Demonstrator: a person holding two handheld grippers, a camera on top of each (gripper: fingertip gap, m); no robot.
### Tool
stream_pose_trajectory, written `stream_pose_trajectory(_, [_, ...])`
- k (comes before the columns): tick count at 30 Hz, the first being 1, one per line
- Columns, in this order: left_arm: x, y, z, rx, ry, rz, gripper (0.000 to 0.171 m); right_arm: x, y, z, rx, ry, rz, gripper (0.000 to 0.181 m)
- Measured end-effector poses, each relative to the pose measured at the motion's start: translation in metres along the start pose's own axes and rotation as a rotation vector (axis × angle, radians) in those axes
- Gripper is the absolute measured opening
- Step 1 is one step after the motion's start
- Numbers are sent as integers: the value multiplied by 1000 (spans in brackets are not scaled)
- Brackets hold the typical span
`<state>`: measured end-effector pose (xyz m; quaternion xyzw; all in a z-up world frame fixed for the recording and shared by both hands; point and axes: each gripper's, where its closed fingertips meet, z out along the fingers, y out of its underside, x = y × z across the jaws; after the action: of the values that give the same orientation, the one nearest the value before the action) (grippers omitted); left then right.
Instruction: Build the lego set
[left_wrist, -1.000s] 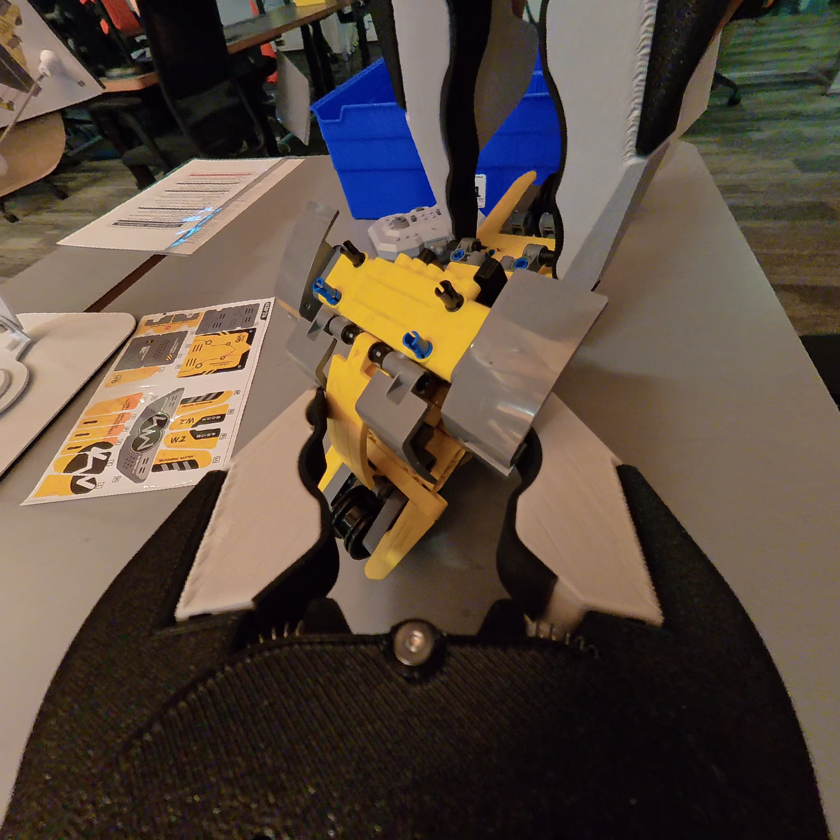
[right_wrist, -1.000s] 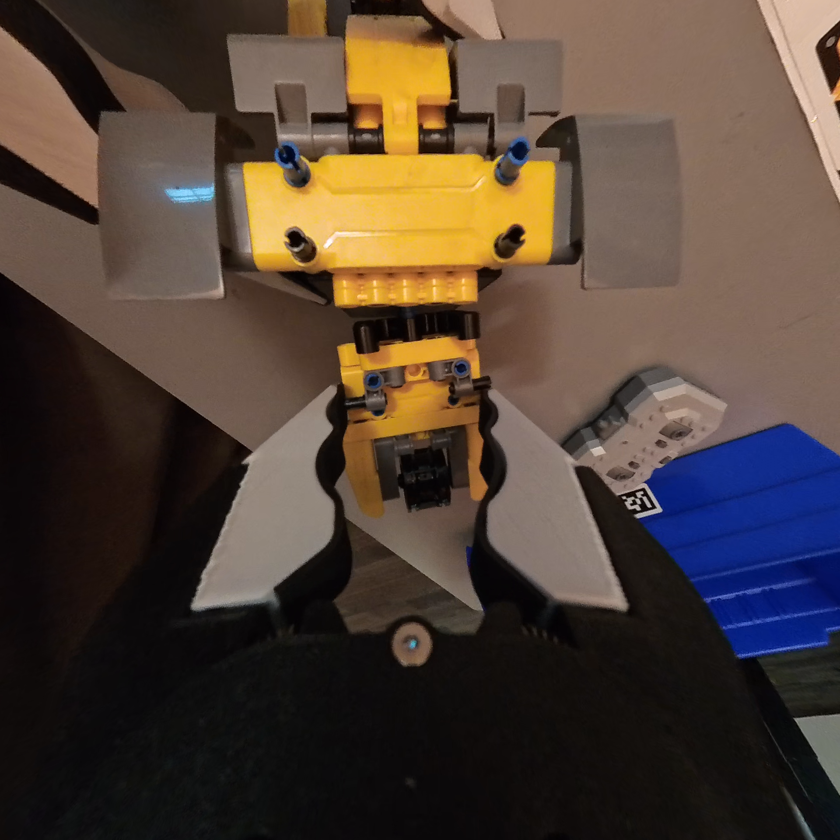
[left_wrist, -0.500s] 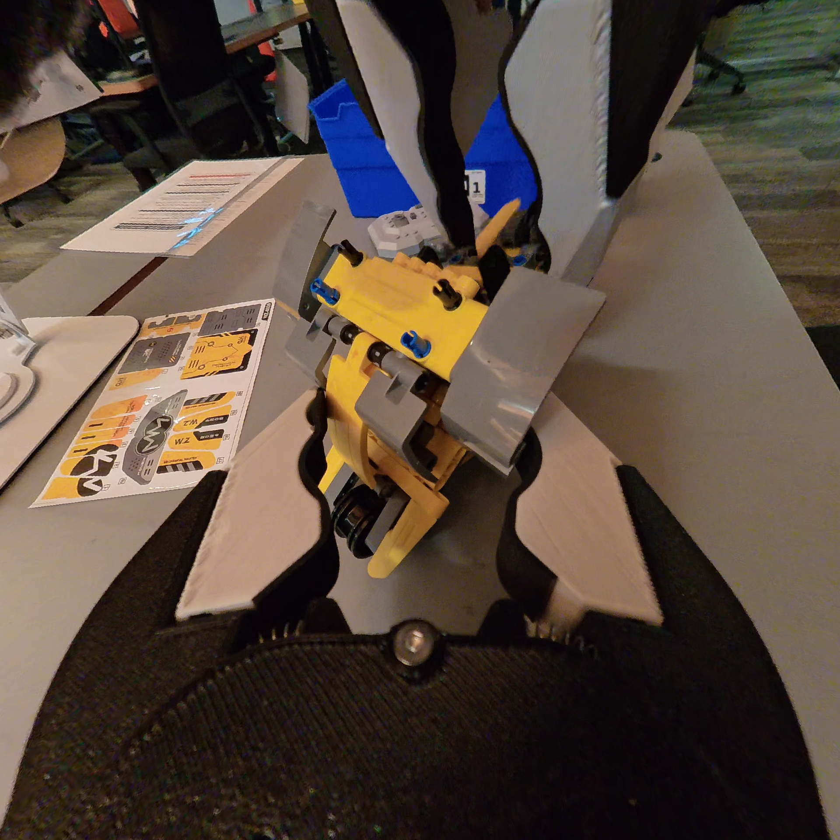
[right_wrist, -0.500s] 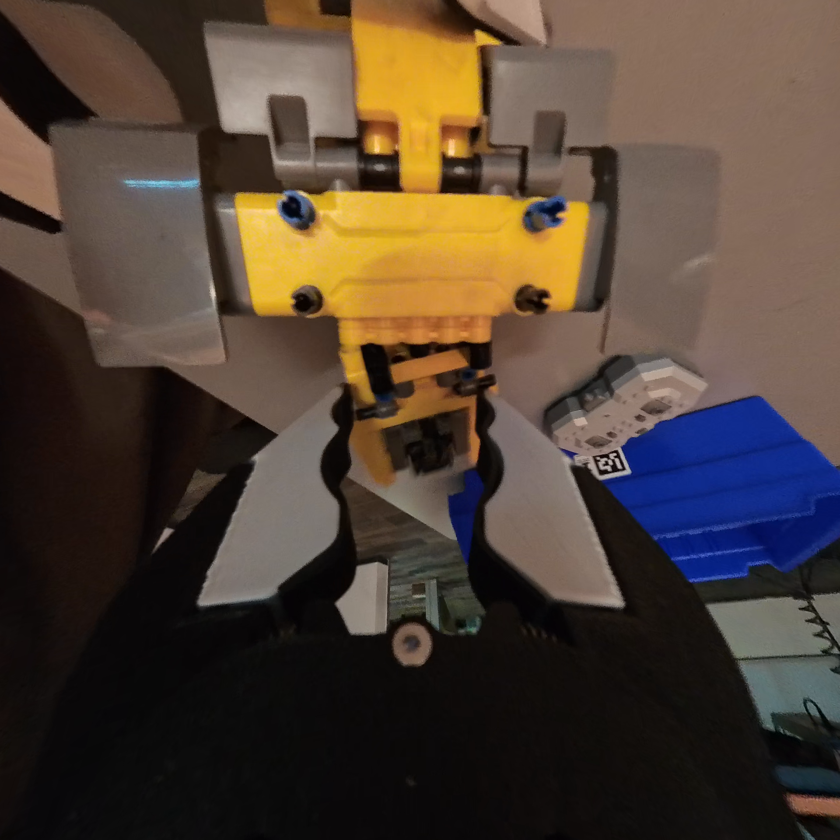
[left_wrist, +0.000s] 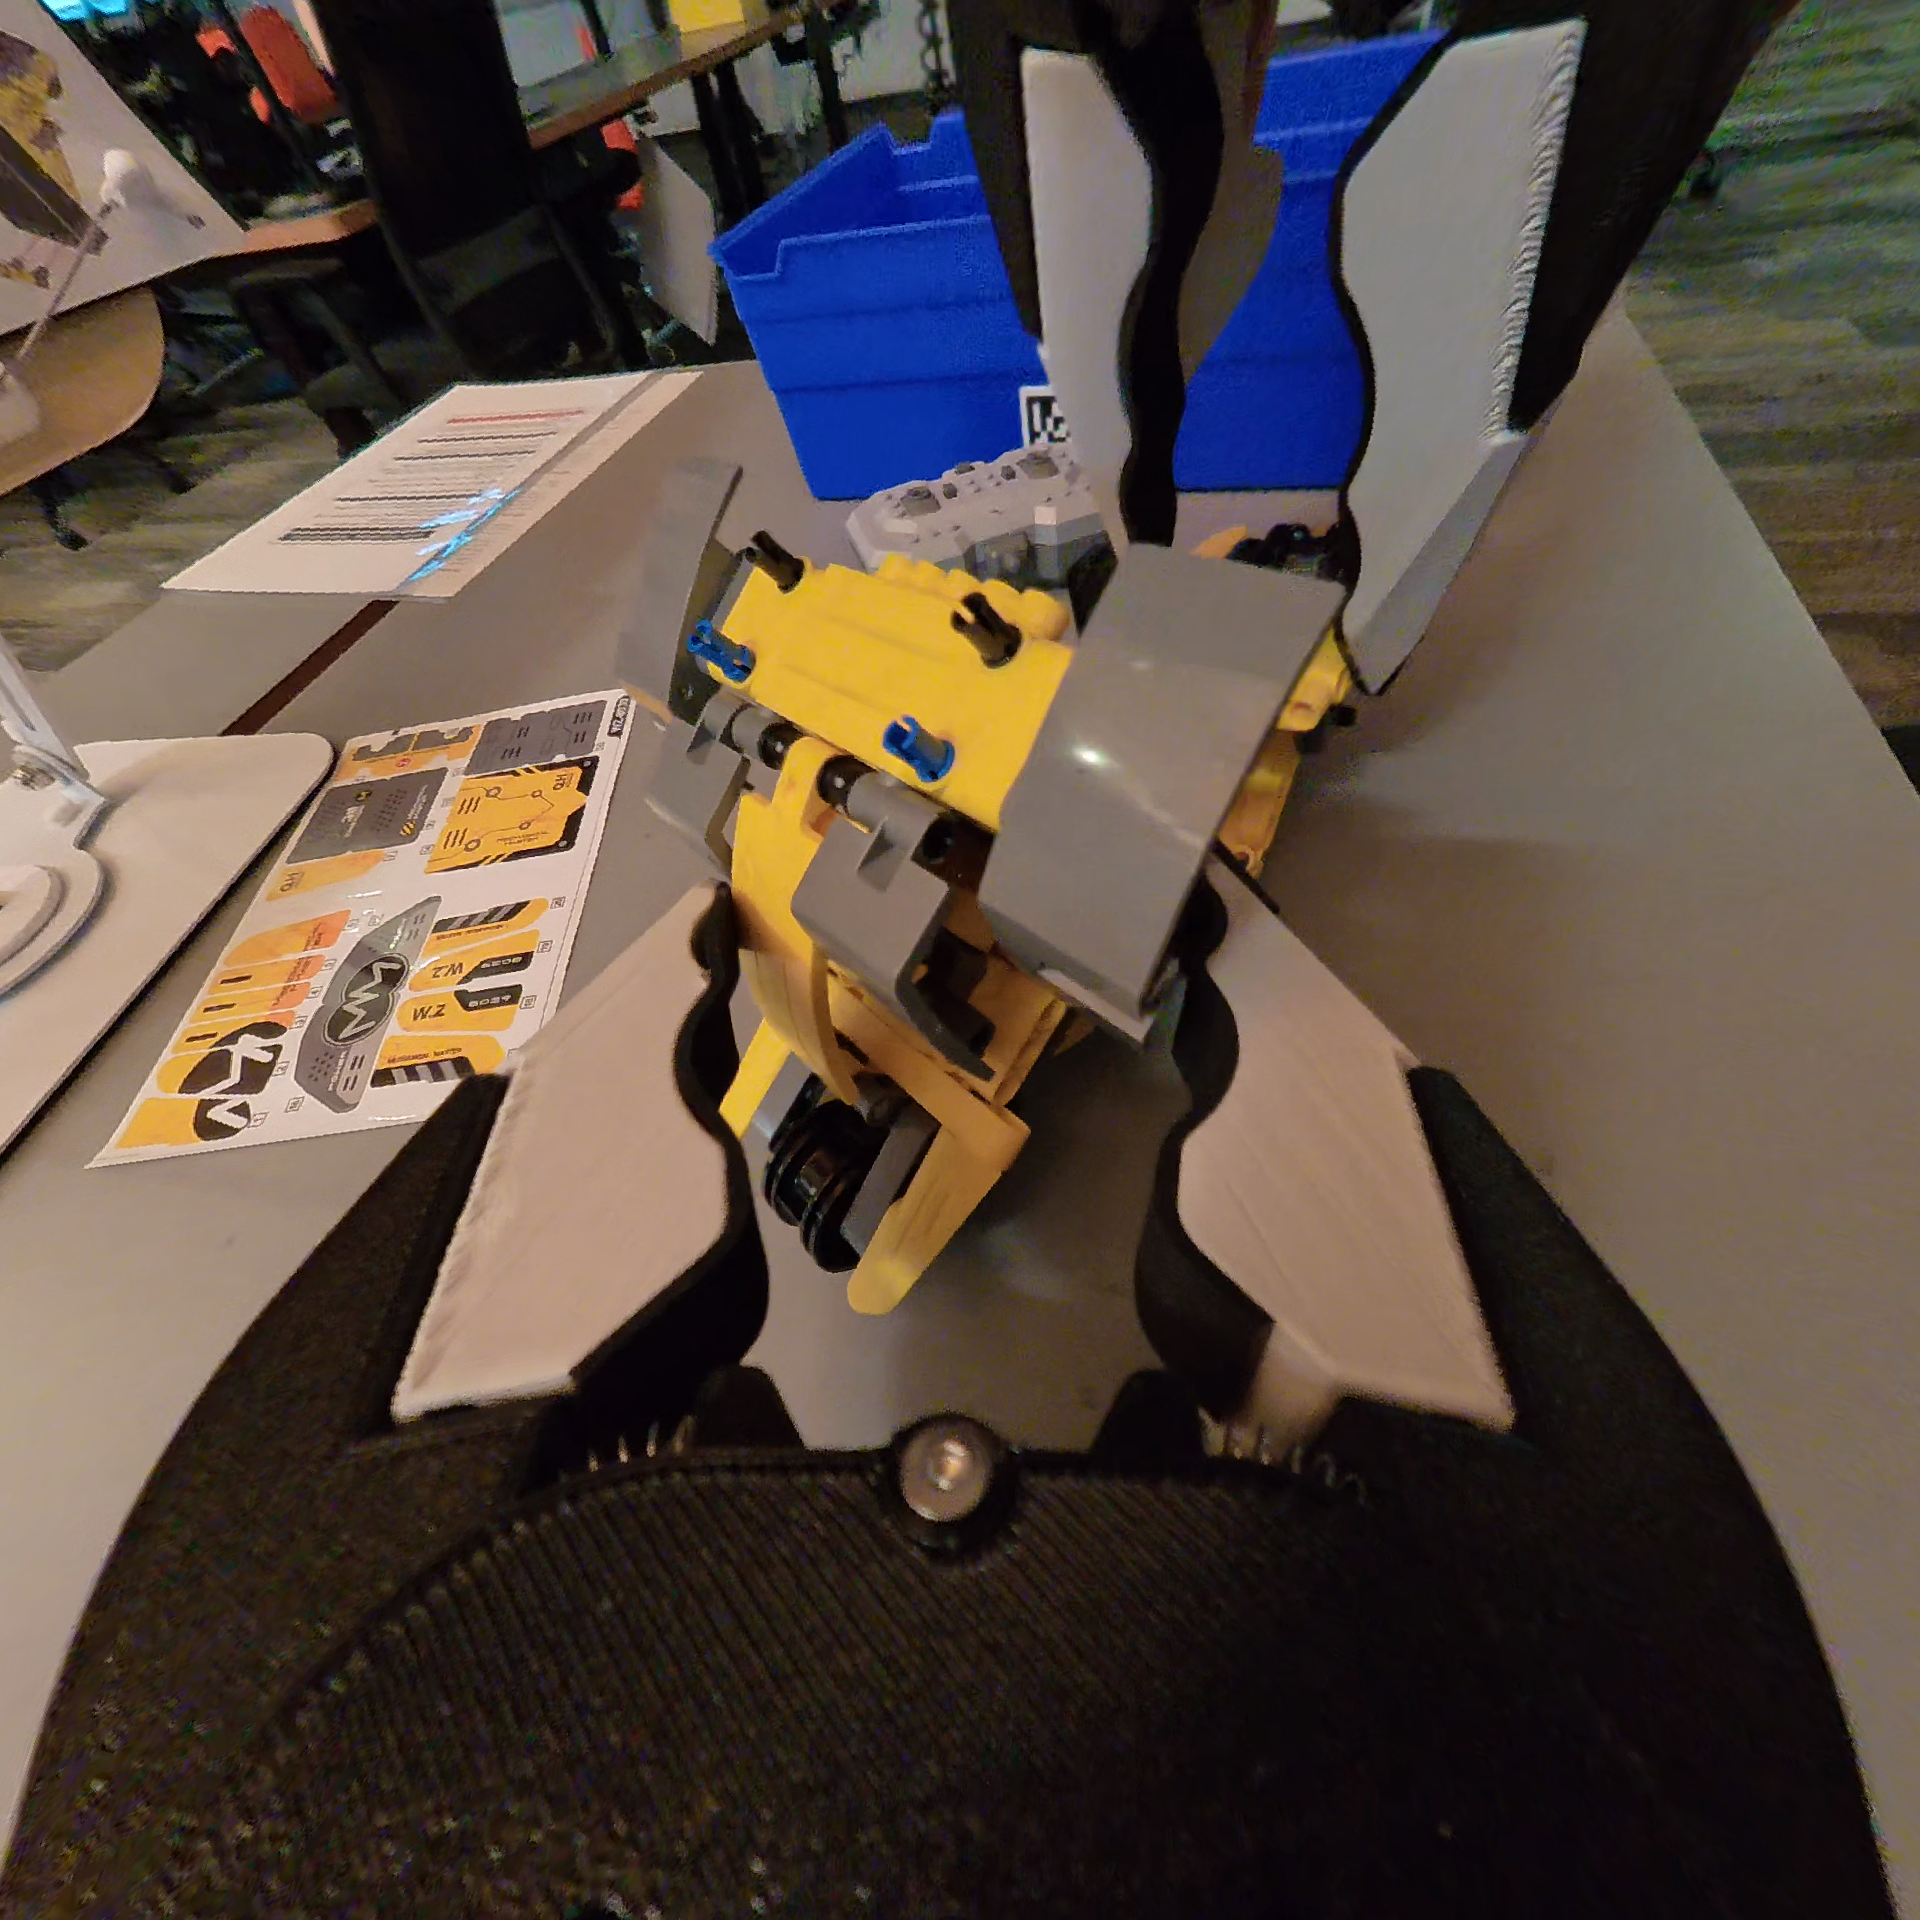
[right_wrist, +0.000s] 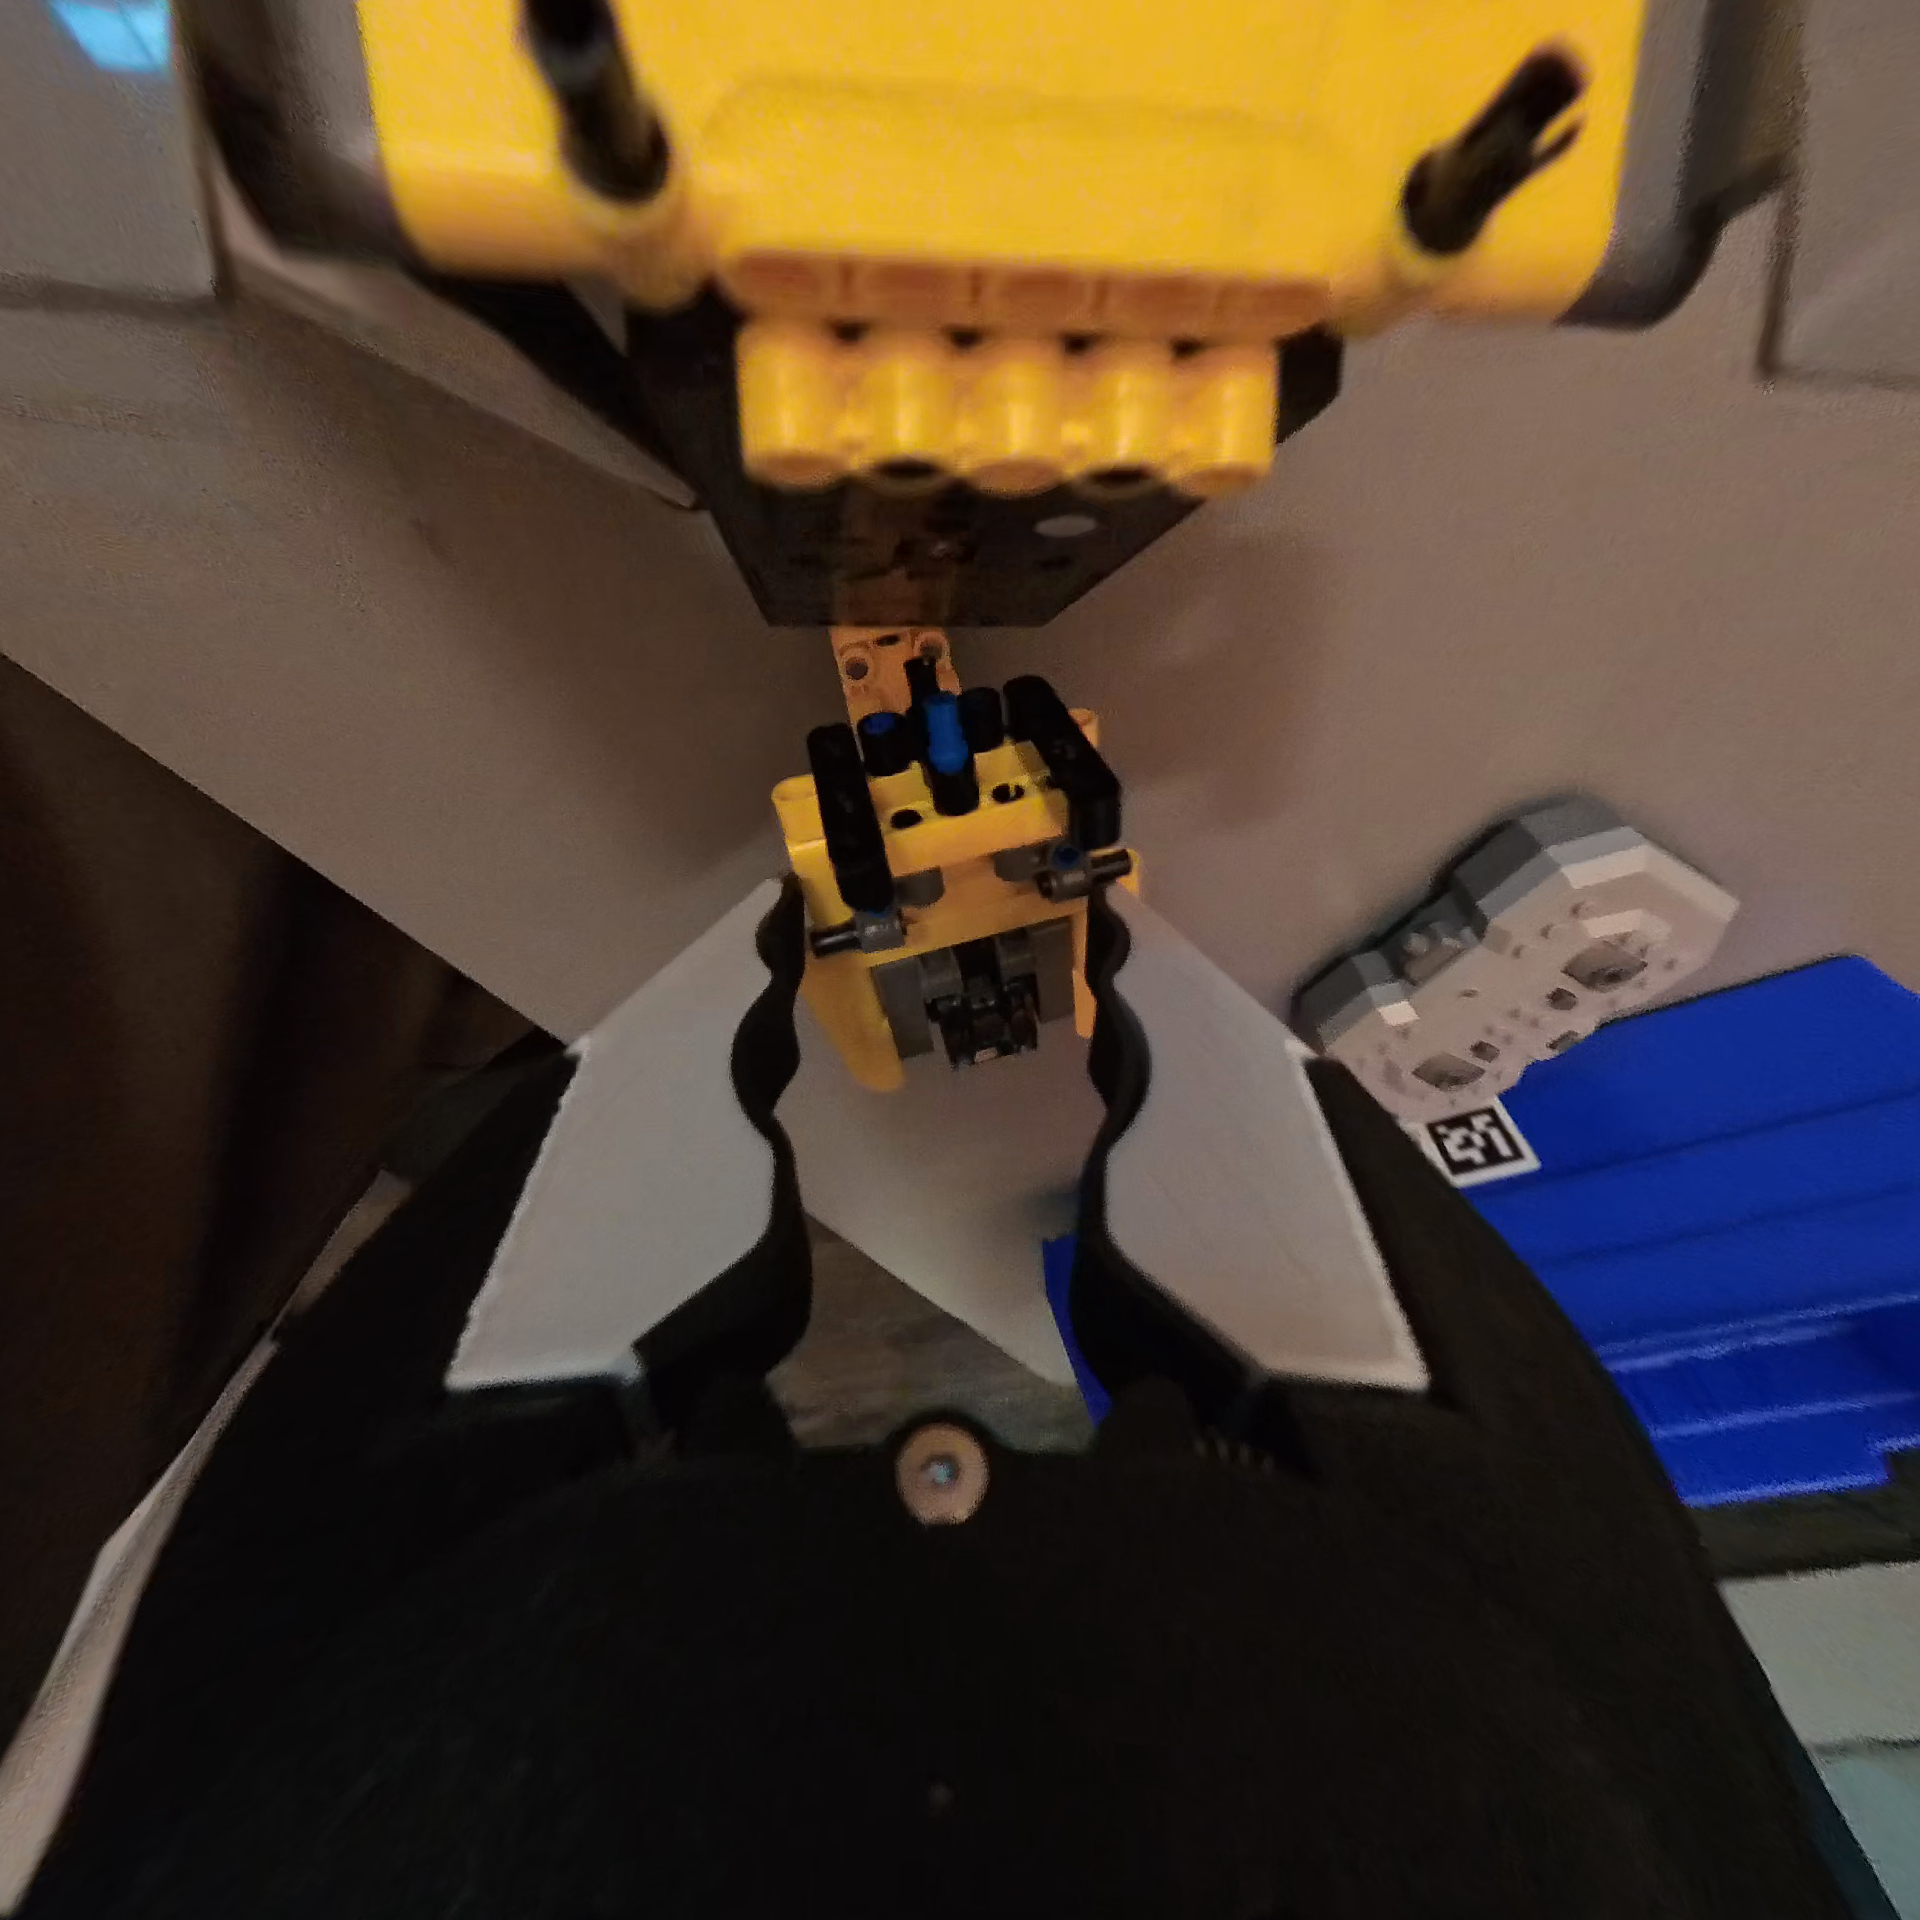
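Note:
My left gripper (left_wrist: 956, 935) is shut on the lower end of a yellow and grey brick model (left_wrist: 904, 707) with grey side panels and blue and black pins, and holds it tilted over the grey table (left_wrist: 1558, 935). The model's main body fills the top of the right wrist view (right_wrist: 987, 156), blurred. My right gripper (right_wrist: 945, 914) is shut on a small yellow and black section (right_wrist: 935, 831) with a blue pin, a little apart from the main body. In the left wrist view the right gripper (left_wrist: 1247, 561) stands behind the model.
A blue bin (left_wrist: 883, 312) stands at the table's far end, and also shows in the right wrist view (right_wrist: 1662, 1195). A grey and white brick hub (left_wrist: 977, 509) lies in front of the bin (right_wrist: 1507, 935). A sticker sheet (left_wrist: 384, 914), a printed page (left_wrist: 447, 468) and a white stand base (left_wrist: 104, 831) lie to the left.
The small yellow section in my right gripper has come away from the main body, and a gap now shows between them. My left gripper still holds the main body in about the same place.

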<state>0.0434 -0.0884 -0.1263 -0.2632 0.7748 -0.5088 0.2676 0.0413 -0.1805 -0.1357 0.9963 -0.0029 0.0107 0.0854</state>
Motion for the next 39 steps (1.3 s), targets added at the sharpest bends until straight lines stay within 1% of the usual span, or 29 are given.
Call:
stream_pose_trajectory(5, [-1, -1, -2, 1, 6, -26, 86, -1, 3, 3, 174, -36, 48, 54])
stream_pose_trajectory(10, [-1, 2, -5, -16, 5, -52, 93, -5, 14, 9, 320, -81, 108, 57])
stream_pose_trajectory(13, [1, 3, -4, -26, -3, -59, 91, -5, 22, 14, 392, -98, 143, 58])
stream_pose_trajectory(15, [1, 5, -2, -36, -17, -65, 95, -4, 27, 14, 451, -107, 178, 60])
stream_pose_trajectory(16, [1, 8, -1, -49, -23, -63, 91, -2, 30, 13, 489, -109, 199, 61])
stream_pose_trajectory(18, [0, 11, 1, -67, -39, -56, 89, 6, 33, 8, 582, -103, 249, 61])
stream_pose_trajectory(21, [-2, 7, -2, -55, -75, -55, 91, 26, 36, -2, 783, -50, 347, 68])
stream_pose_trajectory(23, [-6, 4, -8, -49, -105, -85, 97, 45, 42, -4, 908, 22, 414, 79])
stream_pose_trajectory(24, [-8, 2, -12, -42, -118, -111, 98, 54, 46, -2, 951, 64, 448, 80])
stream_pose_trajectory(27, [-8, 6, -30, -50, -159, -205, 98, 69, 61, 17, 1013, 139, 556, 77])
stream_pose_trajectory(31, [-21, 29, -60, -123, -295, -274, 108, 68, 73, 36, 1120, 154, 671, 74])
stream_pose_trajectory(33, [-31, 39, -72, -156, -345, -317, 110, 65, 77, 40, 1128, 184, 683, 74])
stream_pose_trajectory(34, [-35, 45, -76, -178, -352, -353, 113, 64, 79, 39, 1127, 211, 677, 74])
stream_pose_trajectory(36, [-49, 53, -82, -198, -383, -432, 112, 63, 81, 29, 1147, 276, 645, 74])
stream_pose_trajectory(39, [-73, 56, -90, -177, -433, -482, 110, 63, 77, -6, 1214, 339, 584, 77])
